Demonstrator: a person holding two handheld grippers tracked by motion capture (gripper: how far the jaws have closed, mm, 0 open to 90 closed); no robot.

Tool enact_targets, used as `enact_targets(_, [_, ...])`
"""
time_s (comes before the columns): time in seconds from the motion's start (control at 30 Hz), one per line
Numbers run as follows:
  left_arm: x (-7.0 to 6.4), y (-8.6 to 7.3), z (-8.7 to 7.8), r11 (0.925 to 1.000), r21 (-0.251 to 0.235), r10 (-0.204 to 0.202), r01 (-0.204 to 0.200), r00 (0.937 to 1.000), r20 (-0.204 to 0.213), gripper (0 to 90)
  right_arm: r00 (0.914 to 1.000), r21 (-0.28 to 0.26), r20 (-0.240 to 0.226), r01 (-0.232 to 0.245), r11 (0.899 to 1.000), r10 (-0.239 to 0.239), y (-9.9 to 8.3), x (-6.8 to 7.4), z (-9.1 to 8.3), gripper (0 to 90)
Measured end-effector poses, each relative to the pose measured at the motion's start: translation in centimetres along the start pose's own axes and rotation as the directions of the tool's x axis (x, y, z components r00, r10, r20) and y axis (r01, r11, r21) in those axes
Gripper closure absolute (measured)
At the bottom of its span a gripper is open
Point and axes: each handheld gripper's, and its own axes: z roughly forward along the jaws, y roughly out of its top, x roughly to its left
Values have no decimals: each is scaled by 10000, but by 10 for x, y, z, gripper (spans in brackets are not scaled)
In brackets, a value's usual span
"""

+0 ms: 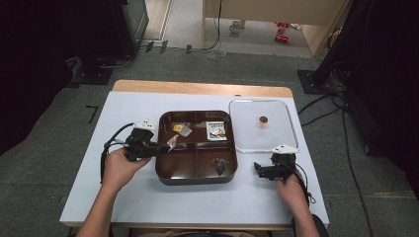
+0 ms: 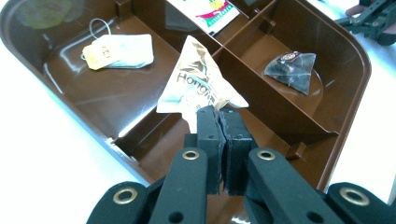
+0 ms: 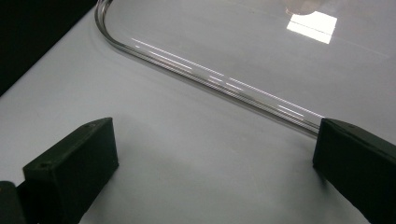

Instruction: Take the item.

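my left gripper [image 2: 218, 116] pinches a gold sachet [image 2: 198, 81] over the tray [image 1: 165, 173], at its 9 o'clock edge. i judge it mid-placement; next, lower and release. right gripper [image 1: 262, 170] rests spread at the lid's [image 1: 291, 118] 6 o'clock.

Count, relative to the brown tray [image 1: 165, 173]: four compartments. Sachets at the tray: four, namely one tagged teabag [image 2: 122, 51], one printed packet [image 1: 216, 131], one dark pyramid bag [image 2: 292, 69], one white-gold sachet [image 2: 198, 81]. One clear lid [image 1: 242, 143] right of tray. Two tools on the bench: left tool [image 1: 167, 146], right tool [image 1: 256, 168].
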Motion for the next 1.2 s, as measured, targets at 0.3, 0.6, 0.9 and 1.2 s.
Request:
enact_targets(0.3, [10,-4,-14,9991,-325,-290,285,9995,-135,890,10000,0,2,1,10000,-1,0,0,0,0])
enact_targets(0.6, [20,-10,-27,9965,-630,-581,553,9973,-441,889,10000,2,0,0,10000,0,0,0,0,0])
enact_targets(0.9, [34,-18,-36,9931,-693,-994,948,9928,-663,888,10000,3,2,-2,10000,2,0,0,0,0])
enact_targets(1.2, [49,-28,-37,9886,-473,-1466,1431,9857,-830,887,10000,-4,1,-18,10000,18,0,0,0,0])
